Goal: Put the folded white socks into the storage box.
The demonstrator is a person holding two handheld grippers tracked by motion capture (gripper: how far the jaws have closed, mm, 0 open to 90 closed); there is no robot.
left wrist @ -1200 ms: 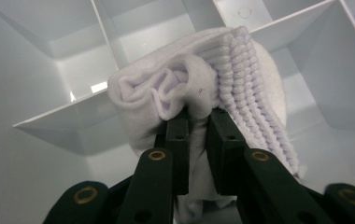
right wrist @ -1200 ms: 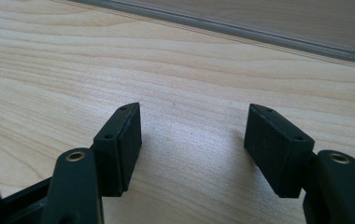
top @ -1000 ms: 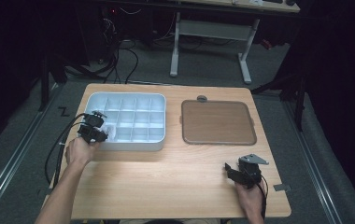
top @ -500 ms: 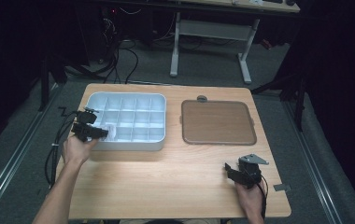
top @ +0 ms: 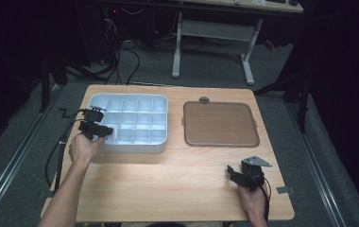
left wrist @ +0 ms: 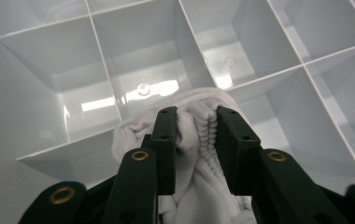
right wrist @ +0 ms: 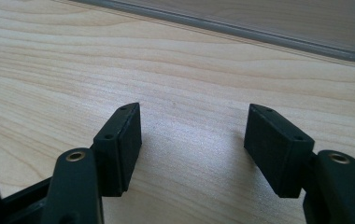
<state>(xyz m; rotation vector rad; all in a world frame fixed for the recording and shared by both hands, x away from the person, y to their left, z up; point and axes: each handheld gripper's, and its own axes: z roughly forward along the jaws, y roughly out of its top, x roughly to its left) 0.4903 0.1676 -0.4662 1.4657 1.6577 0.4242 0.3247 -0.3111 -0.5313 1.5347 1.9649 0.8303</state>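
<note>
The left gripper (left wrist: 192,140) hung over the near left corner of the white compartment tray (top: 161,124), its jaws clamped on a bunched white cloth (left wrist: 199,135) whose folds bulged up between them. The jaws had just been closing a little on the cloth, having opened from a tighter grip. The cloth sat above a divider rather than squarely inside one compartment. The right gripper (right wrist: 192,140) rested apart on the wooden bench (top: 168,184), jaws wide and empty, near the brown mat (top: 219,124). The likely risk: with so light a pinch, the cloth might slip or drape across the divider, landing in two compartments. A snagged fold could also drag the light tray when the gripper lifted.
</note>
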